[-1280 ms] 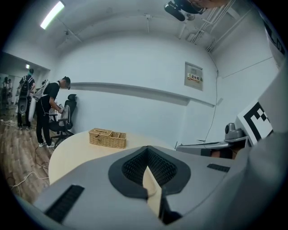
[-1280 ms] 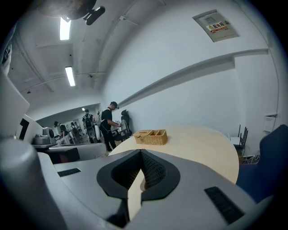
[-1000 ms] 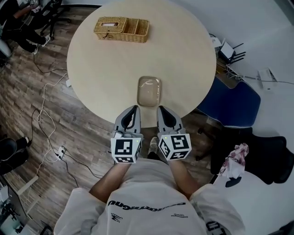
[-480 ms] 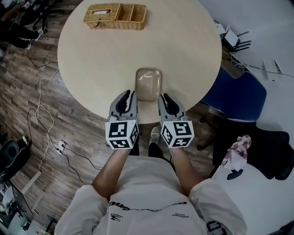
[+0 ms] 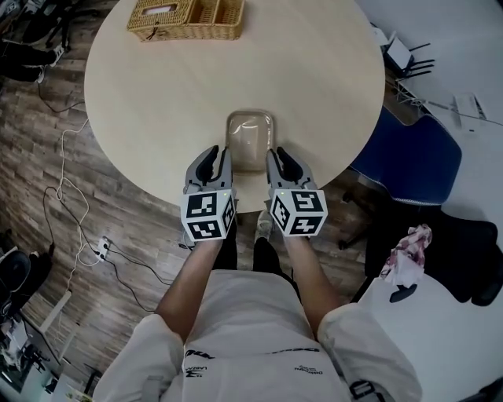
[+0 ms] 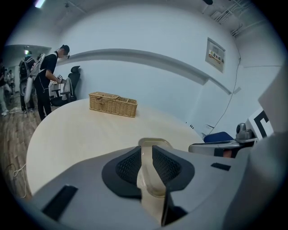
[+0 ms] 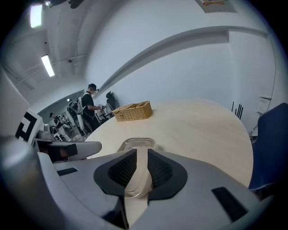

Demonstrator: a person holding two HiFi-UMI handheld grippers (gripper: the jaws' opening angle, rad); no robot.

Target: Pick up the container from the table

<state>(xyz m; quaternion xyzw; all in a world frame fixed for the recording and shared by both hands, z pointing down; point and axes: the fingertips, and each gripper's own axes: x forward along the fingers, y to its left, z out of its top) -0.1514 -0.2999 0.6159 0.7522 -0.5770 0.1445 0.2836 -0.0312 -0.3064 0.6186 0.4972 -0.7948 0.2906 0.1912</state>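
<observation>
Holding forearms parallel, we are pinching the container [image 5: 250, 133] by its near rim, left gripper [image 5: 215, 159] and right gripper [image 5: 280, 159] both clamped on it.

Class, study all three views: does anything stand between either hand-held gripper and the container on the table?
Nothing visible does. The container's rim sits between the jaws of the left hand-held gripper and of the right hand-held gripper. The wicker basket stands apart, at the far side of the table.
</observation>
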